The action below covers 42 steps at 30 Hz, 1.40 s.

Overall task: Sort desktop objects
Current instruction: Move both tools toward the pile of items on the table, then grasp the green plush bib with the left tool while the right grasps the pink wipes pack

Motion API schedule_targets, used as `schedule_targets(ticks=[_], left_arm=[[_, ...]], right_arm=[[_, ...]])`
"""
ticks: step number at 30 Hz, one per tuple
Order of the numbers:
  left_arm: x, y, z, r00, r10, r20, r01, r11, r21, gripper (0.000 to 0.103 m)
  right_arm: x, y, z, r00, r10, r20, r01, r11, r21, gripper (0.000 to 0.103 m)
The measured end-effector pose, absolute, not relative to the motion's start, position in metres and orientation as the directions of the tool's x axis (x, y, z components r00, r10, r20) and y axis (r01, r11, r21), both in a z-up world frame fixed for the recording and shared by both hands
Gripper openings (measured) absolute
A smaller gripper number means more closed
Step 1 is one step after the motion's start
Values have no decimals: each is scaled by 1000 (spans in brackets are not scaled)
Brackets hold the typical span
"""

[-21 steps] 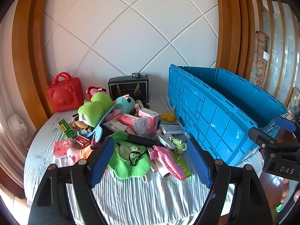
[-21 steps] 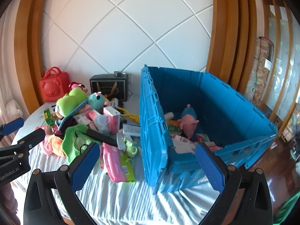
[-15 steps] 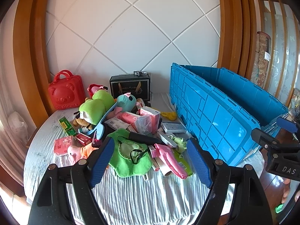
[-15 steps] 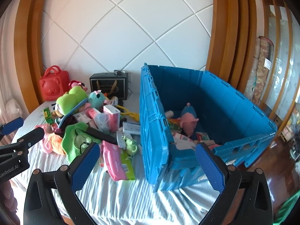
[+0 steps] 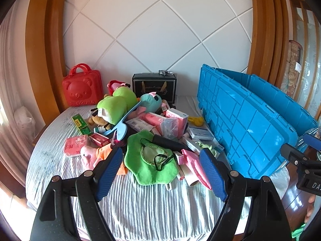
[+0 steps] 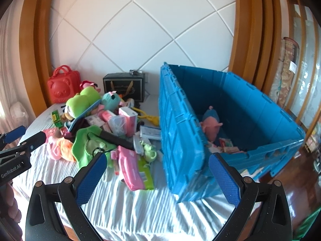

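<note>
A heap of small things lies on the striped cloth: a green cloth bib [image 5: 150,162] [image 6: 88,146], a pink packet [image 5: 195,167] [image 6: 129,167], a green frog plush [image 5: 116,104] [image 6: 82,102], a teal plush [image 5: 150,101], pink boxes [image 5: 177,121] and a pink toy [image 5: 89,157]. A large blue crate [image 5: 246,124] [image 6: 180,132] stands on the right; a pink pig plush [image 6: 210,127] and boxes lie inside it. My left gripper [image 5: 161,172] hovers open just short of the bib, empty. My right gripper [image 6: 156,177] is open and empty before the crate's near corner.
A red bear case [image 5: 82,89] and a black gift box [image 5: 154,87] stand at the back against the white panelled wall. The table edge [image 5: 40,132] curves away at the left. Dark wood floor [image 6: 299,182] shows beyond the crate on the right.
Both views have shifted slightly; the pile sits a little lower and nearer in the left wrist view. Nothing was grasped and both grippers stay open.
</note>
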<state>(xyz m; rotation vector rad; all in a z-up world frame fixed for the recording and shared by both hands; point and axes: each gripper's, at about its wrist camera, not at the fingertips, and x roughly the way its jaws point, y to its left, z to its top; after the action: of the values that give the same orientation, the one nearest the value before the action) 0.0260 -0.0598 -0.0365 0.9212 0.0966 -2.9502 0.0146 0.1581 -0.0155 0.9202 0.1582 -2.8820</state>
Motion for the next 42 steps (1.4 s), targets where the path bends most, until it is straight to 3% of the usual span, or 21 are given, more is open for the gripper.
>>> schedule_targets(ticks=[13, 19, 28, 34, 42], left_arm=[[-17, -80, -56, -787, -96, -610, 148, -988, -36, 79], [-46, -101, -89, -720, -191, -667, 231, -973, 29, 79], [-65, -142, -149, -585, -261, -768, 354, -934, 47, 79], [-98, -151, -175, -543, -203, -815, 290, -956, 45, 79], [-163, -139, -222, -478, -50, -877, 112, -994, -4, 79]], right_arm=[[-36, 132, -25, -781, -160, -604, 255, -964, -74, 103], [-69, 104, -48, -773, -169, -612, 330, -931, -159, 103], [-105, 59, -88, -662, -331, -672, 516, -852, -90, 103], [-117, 37, -129, -581, -304, -755, 524, -850, -61, 103], [-133, 55, -175, -530, -159, -833, 315, -949, -20, 103]])
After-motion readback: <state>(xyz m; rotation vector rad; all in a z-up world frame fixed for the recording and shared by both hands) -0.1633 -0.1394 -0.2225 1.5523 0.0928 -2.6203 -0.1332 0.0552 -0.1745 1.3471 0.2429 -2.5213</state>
